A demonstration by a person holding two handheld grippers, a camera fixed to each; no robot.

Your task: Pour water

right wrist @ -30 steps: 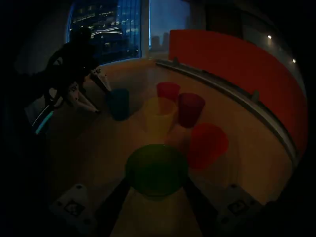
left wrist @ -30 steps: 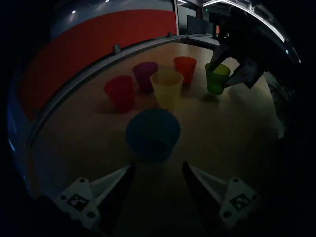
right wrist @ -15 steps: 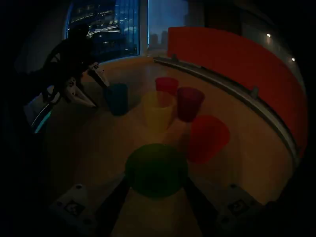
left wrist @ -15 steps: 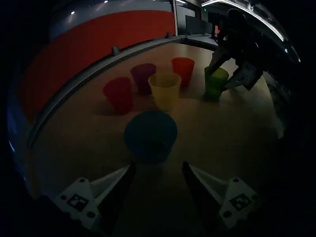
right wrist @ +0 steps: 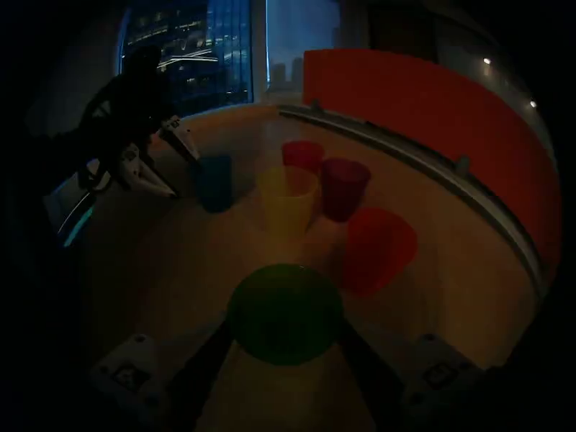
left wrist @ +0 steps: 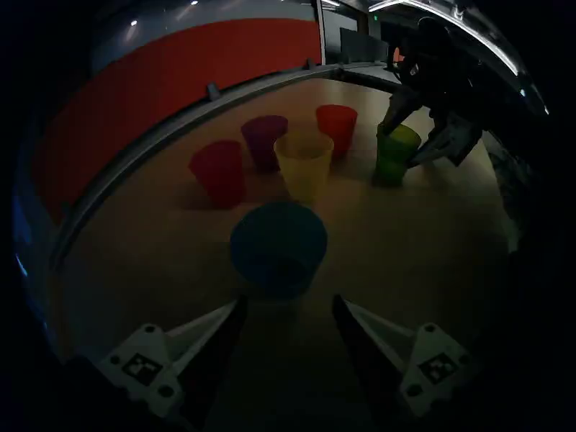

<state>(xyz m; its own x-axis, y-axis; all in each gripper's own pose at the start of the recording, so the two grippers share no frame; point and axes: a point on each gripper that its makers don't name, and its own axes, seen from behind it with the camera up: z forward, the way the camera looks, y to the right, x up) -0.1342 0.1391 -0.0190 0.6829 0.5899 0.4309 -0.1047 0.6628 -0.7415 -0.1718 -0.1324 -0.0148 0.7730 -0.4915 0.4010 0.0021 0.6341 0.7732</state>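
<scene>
The green cup (right wrist: pixel 284 313) stands on the wooden table (left wrist: pixel 403 237), right in front of the right gripper's camera and between the two fingers of the right gripper (right wrist: pixel 284 340). The fingers flank its sides closely. In this dim light I cannot tell whether they press on it or merely sit alongside. In the left gripper view the same gripper shows as a dark shape at the far side of the table, its fingers either side of the cup's upper part.

The blue cup (left wrist: pixel 279 248) stands upright just ahead of the left gripper (left wrist: pixel 286 302). Its jaws are spread apart and their tips stop just short of the cup's base, so the cup sits beyond them rather than between them. In the right gripper view one fingertip lies near the blue cup's rim, the other off to its side.

Between the green and blue cups stand four more, all upright. The yellow cup (left wrist: pixel 304 164) is nearest the middle. Behind it are the purple cup (left wrist: pixel 263 140) and the orange cup (left wrist: pixel 336 128). The red cup (left wrist: pixel 218 171) is off to one side, near the purple one.

Whether any cup holds water cannot be told. A metal rail (left wrist: pixel 144 144) runs along the table's far edge, with a red panel (left wrist: pixel 180 72) behind it. A window (right wrist: pixel 216 57) shows lit buildings outside.
</scene>
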